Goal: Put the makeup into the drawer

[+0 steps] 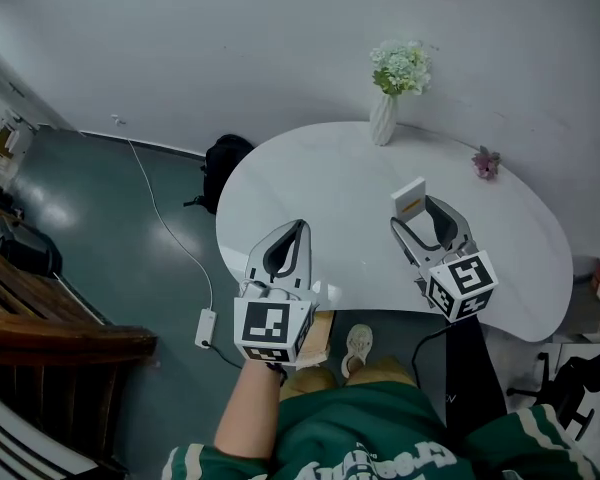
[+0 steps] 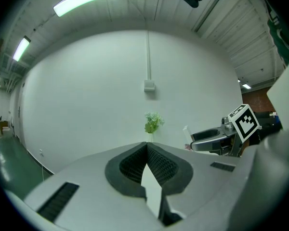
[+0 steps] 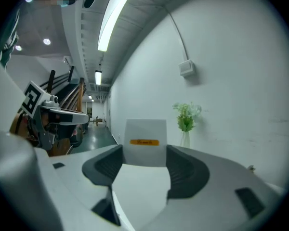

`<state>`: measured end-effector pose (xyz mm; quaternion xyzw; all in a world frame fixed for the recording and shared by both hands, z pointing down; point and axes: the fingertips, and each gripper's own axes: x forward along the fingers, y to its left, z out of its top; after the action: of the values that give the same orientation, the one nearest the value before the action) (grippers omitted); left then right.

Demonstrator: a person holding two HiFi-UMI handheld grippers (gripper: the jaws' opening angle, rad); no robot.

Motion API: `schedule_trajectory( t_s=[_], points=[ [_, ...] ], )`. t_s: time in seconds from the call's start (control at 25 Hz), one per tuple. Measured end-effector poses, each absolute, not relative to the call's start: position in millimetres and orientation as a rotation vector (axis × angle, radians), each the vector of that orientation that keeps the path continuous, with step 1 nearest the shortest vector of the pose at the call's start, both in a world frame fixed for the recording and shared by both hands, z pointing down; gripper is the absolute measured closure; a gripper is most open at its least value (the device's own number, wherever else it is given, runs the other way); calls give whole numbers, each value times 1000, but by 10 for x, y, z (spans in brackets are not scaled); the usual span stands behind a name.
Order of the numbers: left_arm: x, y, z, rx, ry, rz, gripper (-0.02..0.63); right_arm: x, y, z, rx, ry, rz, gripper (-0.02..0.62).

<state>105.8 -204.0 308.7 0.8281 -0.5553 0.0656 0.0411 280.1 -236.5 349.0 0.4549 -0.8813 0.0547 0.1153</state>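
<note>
1. Head view: the right gripper hangs over the white desk with its jaws clenched on a white makeup box. The box stands upright between the jaw tips and bears an orange label. The left gripper is near the desk's front edge, jaws pressed together and empty. A tan panel shows just behind and below the left jaws, under the desk edge. It may be the drawer, though that cannot be told for certain.

2. Left gripper view: the left gripper has its tips meeting with nothing between them. A vase of flowers stands far ahead of the jaws, and the right gripper is off to their right. Judged from this, the free left jaws should take on the job of opening the drawer, by hooking its front and pulling straight.

3. Right gripper view: the right gripper grips the makeup box squarely by both side faces, its label facing the camera. The left gripper is to the left of these jaws. The hold looks secure but sits low on the box. The carry would go best level and unhurried, with the box brought down into the drawer before release.
</note>
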Motion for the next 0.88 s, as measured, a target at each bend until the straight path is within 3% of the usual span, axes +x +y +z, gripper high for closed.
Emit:
schedule_trajectory(
  t_s=[0.6,0.88],
  points=[
    [-554,-988,3076,2378,-1964,236,606,981,-1433,3618,1018,-2680,150,304],
    [-939,-590,3268,2299,-2009,239,606,422,-1066,3793,868,-2717,217,304]
  ],
)
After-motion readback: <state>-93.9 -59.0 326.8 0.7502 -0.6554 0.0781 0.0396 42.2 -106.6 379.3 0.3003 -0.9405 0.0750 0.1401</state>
